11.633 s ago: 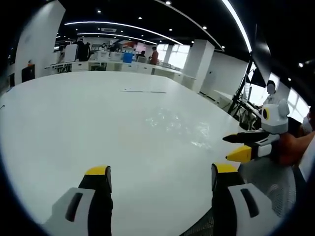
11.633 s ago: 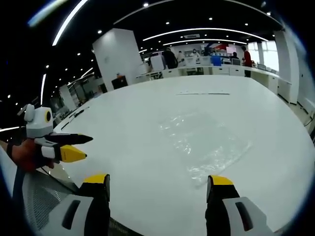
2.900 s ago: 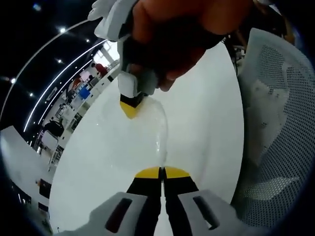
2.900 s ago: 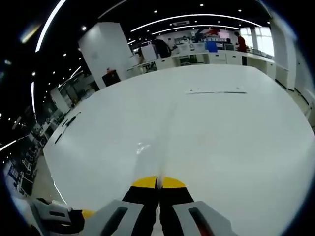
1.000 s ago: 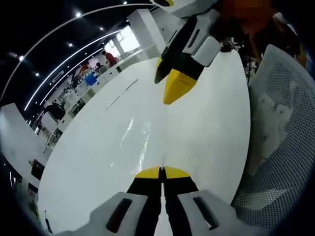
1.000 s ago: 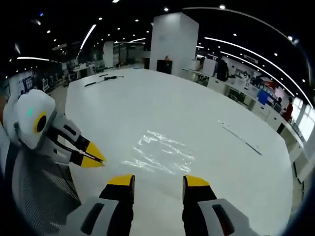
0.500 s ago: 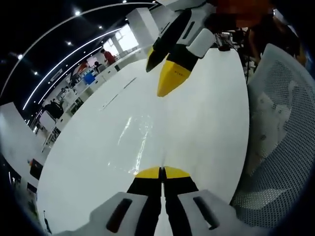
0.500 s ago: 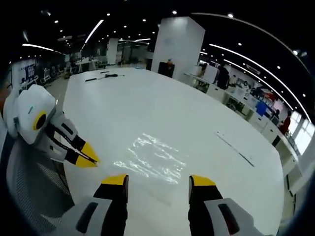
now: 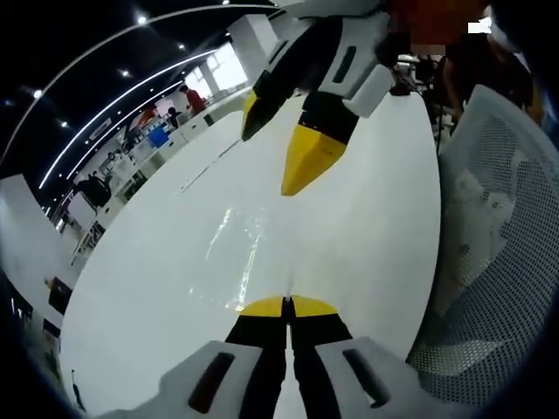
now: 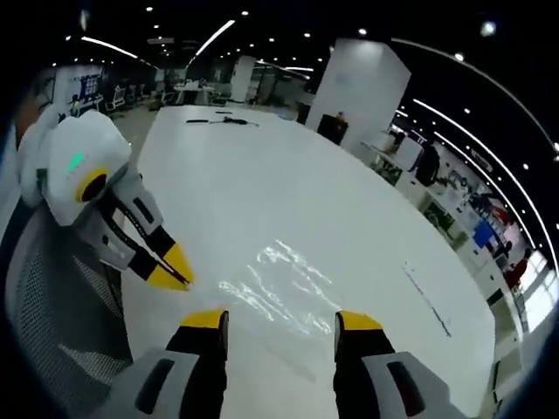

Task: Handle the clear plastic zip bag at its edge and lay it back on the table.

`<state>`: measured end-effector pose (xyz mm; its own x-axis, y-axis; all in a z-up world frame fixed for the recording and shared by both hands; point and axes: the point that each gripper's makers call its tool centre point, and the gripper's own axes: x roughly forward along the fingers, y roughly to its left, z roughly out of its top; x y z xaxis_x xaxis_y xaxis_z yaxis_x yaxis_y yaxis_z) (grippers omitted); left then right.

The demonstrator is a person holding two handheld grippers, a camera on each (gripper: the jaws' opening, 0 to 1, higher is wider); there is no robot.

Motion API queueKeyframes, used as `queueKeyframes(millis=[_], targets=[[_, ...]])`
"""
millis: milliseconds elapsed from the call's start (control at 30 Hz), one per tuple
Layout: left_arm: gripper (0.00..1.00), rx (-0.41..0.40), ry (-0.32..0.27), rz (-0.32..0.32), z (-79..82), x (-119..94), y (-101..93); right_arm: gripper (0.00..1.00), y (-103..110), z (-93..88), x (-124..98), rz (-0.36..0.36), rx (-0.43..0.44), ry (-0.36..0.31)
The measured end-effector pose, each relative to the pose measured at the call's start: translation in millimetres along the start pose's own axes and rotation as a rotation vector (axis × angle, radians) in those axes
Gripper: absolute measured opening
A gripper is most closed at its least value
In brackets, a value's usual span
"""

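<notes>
So you've got the big white oval table point(image 9: 376, 236) under everything, with a white mesh office chair point(image 9: 489, 262) off to the side of it. The clear plastic zip bag point(image 10: 279, 288) is lying pretty much flat on that table, just ahead of your right gripper point(image 10: 279, 321), whose yellow-tipped jaws are spread apart with nothing between them. Your left gripper point(image 9: 286, 305) has its jaws pressed together, and it looks like they're pinching the near edge of the bag, though the film is so clear I can't swear to it.

Handling-wise, I'd guess it's super light, floppy and slick, so it'll sag and slide rather than hold shape. Grab it right at the rim or the zip strip, not the middle.

In the left gripper view its long axis seems to run straight away from the closed jaws toward the far side of the table, judging by the glare streaks.
</notes>
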<state>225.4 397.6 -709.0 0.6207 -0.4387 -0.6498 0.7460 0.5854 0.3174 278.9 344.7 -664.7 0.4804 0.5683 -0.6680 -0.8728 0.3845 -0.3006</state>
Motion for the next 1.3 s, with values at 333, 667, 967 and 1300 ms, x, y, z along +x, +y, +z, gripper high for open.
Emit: queueKeyframes(millis=[333, 667, 967, 1300], targets=[[0.0, 0.003, -0.005, -0.004, 1.3, 0.4, -0.1, 0.42, 28.5, 2.9, 1.3, 0.082, -0.168, 0.025], [0.0, 0.012, -0.007, -0.011, 2.0, -1.2, -1.9, 0.29, 64.9, 5.8, 6.6, 0.203, -0.381, 0.045], [0.0, 0.033, -0.003, -0.02, 0.9, -0.5, -4.7, 0.2, 79.6, 8.1, 15.3, 0.259, -0.549, 0.05], [0.0, 0.054, -0.003, -0.027, 3.0, -2.6, -9.0, 0.12, 90.7, 4.4, 19.4, 0.303, -0.674, 0.062]])
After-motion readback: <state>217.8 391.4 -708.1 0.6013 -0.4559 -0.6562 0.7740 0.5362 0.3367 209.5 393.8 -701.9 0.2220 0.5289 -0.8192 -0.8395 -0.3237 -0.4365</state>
